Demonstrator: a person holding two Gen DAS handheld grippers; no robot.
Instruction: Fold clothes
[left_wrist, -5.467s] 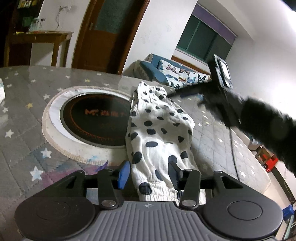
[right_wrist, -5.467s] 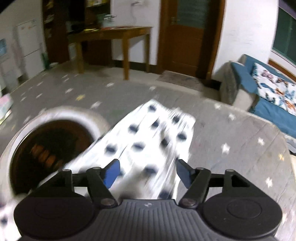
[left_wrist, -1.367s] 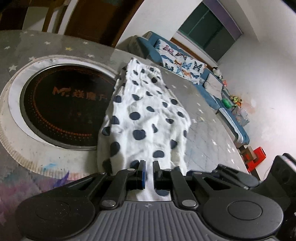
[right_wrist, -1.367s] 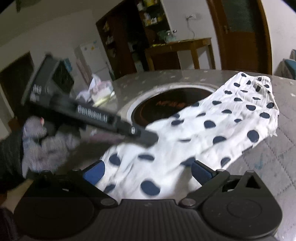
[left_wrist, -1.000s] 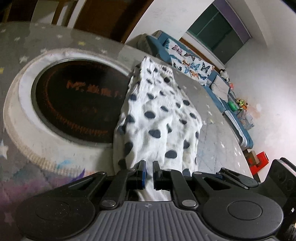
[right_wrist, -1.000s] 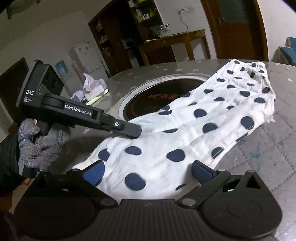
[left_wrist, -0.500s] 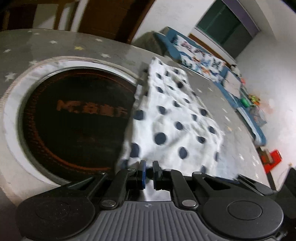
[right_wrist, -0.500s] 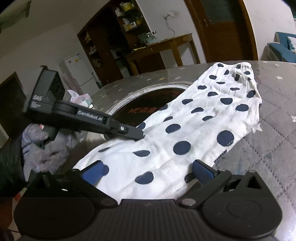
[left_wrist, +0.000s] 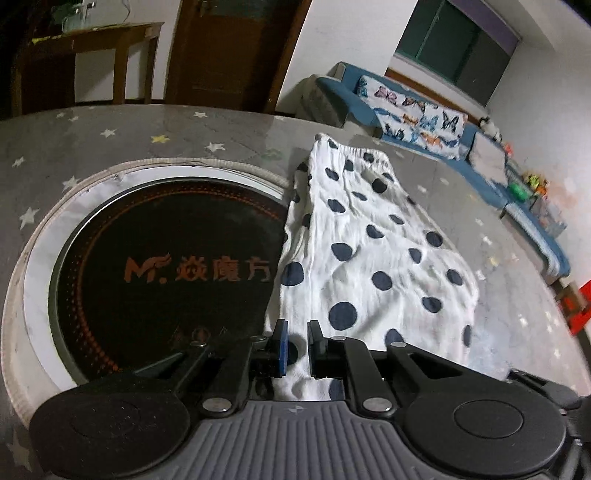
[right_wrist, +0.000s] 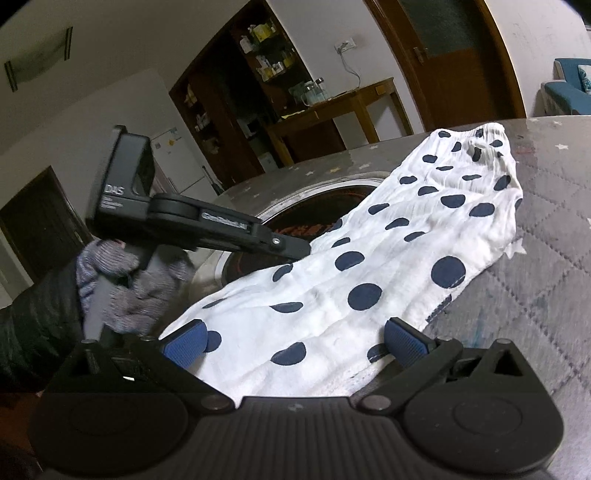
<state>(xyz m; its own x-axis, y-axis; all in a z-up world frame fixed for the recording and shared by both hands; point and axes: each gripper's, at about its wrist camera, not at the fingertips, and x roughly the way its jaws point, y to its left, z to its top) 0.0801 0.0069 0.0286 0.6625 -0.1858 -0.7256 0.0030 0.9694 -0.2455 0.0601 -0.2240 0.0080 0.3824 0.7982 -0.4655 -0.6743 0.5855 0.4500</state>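
White trousers with dark blue dots lie lengthwise on the grey star-patterned table, waistband at the far end. My left gripper is shut on the near cuff end of the trousers and holds it lifted. In the right wrist view the trousers stretch from near to far. The left gripper pinches the cloth from the left there. My right gripper is open, its blue pads on either side of the near end of the cloth, not clamping it.
A round black cooktop with a white ring is set in the table left of the trousers. A blue sofa stands beyond the far table edge. A wooden side table and a door stand at the back.
My left gripper has stayed shut on the cuff and carried it forward over the trousers. My right gripper stays open at the near end, with the cloth between its pads.
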